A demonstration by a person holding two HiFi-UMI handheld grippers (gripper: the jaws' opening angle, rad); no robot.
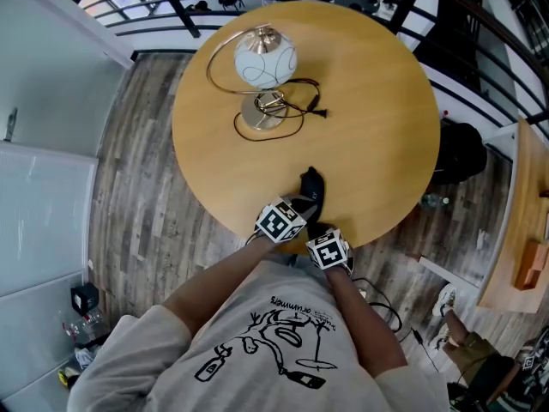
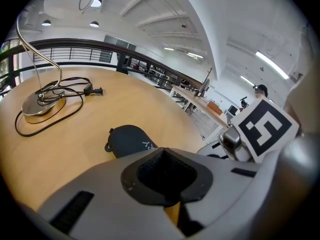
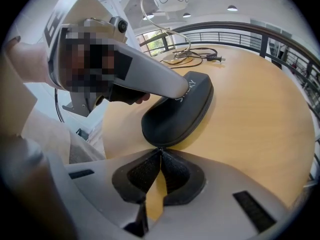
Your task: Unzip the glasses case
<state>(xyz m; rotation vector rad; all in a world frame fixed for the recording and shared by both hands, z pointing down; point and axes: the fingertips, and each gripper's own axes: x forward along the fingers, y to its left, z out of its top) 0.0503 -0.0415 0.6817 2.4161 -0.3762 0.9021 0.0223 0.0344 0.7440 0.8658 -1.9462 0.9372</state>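
Note:
A black glasses case (image 1: 311, 183) lies near the front edge of the round wooden table (image 1: 369, 101). In the right gripper view the case (image 3: 185, 111) stretches away from my right gripper (image 3: 160, 151). Its jaws are shut, and their tips meet at the zipper pull on the case's near end. My left gripper (image 3: 181, 90) comes in from the left with its jaws shut and its tip resting on top of the case. In the left gripper view the case (image 2: 127, 139) shows just beyond the closed left gripper (image 2: 167, 156). Both grippers sit side by side in the head view, left gripper (image 1: 302, 202), right gripper (image 1: 319, 228).
A lamp with a white globe shade (image 1: 264, 58) and a curved metal arm stands at the table's far left. Its black cord and plug (image 1: 313, 112) trail toward the centre. Wood floor and a black railing (image 1: 480, 33) surround the table.

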